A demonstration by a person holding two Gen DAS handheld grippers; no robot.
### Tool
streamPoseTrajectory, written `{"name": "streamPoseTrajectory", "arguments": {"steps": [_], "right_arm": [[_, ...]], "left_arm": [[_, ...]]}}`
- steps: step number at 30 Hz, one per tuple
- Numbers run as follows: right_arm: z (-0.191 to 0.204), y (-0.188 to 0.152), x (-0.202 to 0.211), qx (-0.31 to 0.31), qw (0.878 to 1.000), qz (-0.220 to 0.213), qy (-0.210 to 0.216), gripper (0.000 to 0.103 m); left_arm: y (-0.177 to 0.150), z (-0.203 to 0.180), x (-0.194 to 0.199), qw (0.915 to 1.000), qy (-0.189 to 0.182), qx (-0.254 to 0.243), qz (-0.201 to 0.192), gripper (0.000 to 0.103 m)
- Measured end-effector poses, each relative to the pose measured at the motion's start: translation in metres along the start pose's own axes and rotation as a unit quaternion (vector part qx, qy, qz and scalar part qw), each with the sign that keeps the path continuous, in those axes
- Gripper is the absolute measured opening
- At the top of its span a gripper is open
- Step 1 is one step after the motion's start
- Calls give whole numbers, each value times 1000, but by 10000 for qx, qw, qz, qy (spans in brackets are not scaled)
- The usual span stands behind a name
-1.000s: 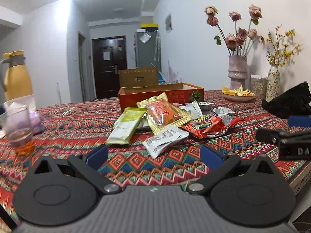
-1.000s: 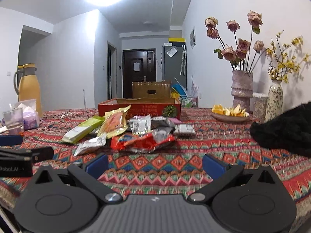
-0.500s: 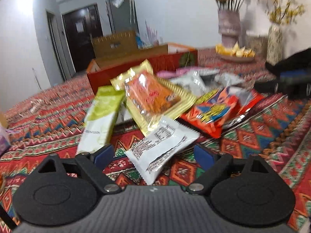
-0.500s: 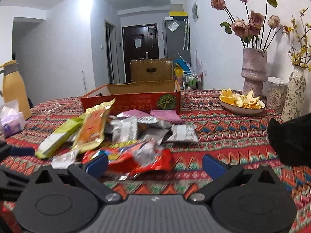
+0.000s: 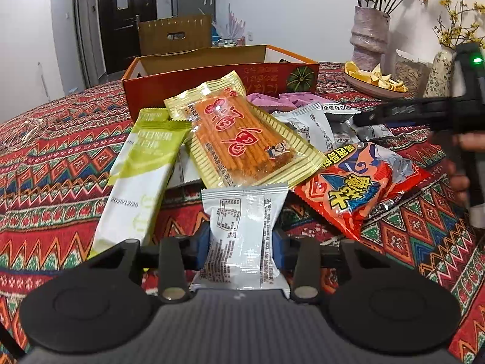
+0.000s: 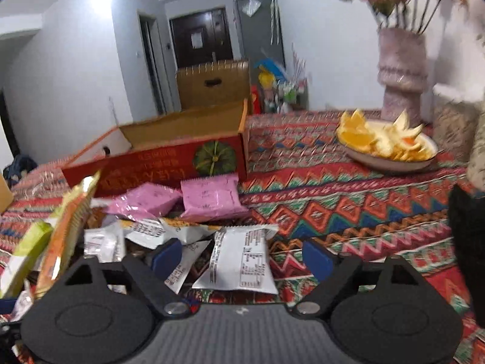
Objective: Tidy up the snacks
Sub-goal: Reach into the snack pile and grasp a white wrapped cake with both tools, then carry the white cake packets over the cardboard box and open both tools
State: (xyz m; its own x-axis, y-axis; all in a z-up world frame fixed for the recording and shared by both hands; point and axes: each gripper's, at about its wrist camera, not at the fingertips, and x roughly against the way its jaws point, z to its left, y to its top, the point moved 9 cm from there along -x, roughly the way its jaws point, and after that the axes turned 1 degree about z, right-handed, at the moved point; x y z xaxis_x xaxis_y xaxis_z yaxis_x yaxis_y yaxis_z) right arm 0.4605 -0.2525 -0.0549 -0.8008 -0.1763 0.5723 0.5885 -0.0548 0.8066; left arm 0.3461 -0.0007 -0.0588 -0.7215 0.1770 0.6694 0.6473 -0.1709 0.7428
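A pile of snack packets lies on the patterned tablecloth before an open red cardboard box [image 5: 218, 75], also in the right wrist view [image 6: 169, 157]. My left gripper [image 5: 241, 242] is shut on a silver packet [image 5: 242, 227]. Beyond it lie a green packet [image 5: 142, 176], a yellow-orange stick snack packet [image 5: 242, 133] and a red packet [image 5: 357, 182]. My right gripper [image 6: 242, 257] is open, its blue pads on either side of a white packet [image 6: 242, 261] on the cloth. Two pink packets [image 6: 209, 197] lie by the box.
A plate of orange peel [image 6: 388, 145] and a pink vase [image 6: 403, 72] stand at the back right. A black object [image 6: 466, 242] sits at the right edge. The right gripper's body [image 5: 439, 112] reaches over the pile in the left wrist view.
Both grippers moved forward and down into the pile. The left gripper closed on the silver packet. The right gripper came to straddle the white packet, still open.
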Motion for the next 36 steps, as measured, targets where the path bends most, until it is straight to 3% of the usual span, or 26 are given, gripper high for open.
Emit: {"name": "streamPoseTrajectory", "arguments": {"steps": [1, 2, 3, 8, 13, 17, 23, 29, 32, 36], "right_arm": [[3, -2, -5, 76, 10000, 61, -9, 65], [4, -4, -9, 115, 9999, 123, -37, 48], [5, -6, -11, 151, 9997, 155, -77, 43], [10, -17, 12, 308, 9993, 89, -183, 41], [20, -34, 74, 527, 9982, -128, -247, 41], [32, -49, 117, 580, 9979, -280, 2, 41], [41, -51, 140, 702, 9966, -405, 155, 41], [40, 3, 149, 425, 9931, -839, 703, 41], [37, 51, 146, 766, 9889, -1140, 574, 41], [31, 131, 119, 856, 9854, -1287, 709, 41]], "left_arm": [[-1, 0, 2, 10000, -8, 57, 9, 40], [-2, 1, 4, 9999, -42, 128, 29, 40], [-3, 0, 6, 9997, -89, 208, 46, 40], [-2, 0, 31, 9988, -158, 443, -118, 40], [1, -1, 63, 9979, -88, 486, -428, 40], [1, -4, 79, 9969, -24, 533, -580, 40], [16, 2, 92, 9949, 97, 621, -790, 40], [90, 42, 107, 9881, 179, 843, -1271, 40], [145, 64, 106, 9832, 236, 805, -1624, 40], [223, 93, 80, 9781, 420, 708, -1910, 40]]}}
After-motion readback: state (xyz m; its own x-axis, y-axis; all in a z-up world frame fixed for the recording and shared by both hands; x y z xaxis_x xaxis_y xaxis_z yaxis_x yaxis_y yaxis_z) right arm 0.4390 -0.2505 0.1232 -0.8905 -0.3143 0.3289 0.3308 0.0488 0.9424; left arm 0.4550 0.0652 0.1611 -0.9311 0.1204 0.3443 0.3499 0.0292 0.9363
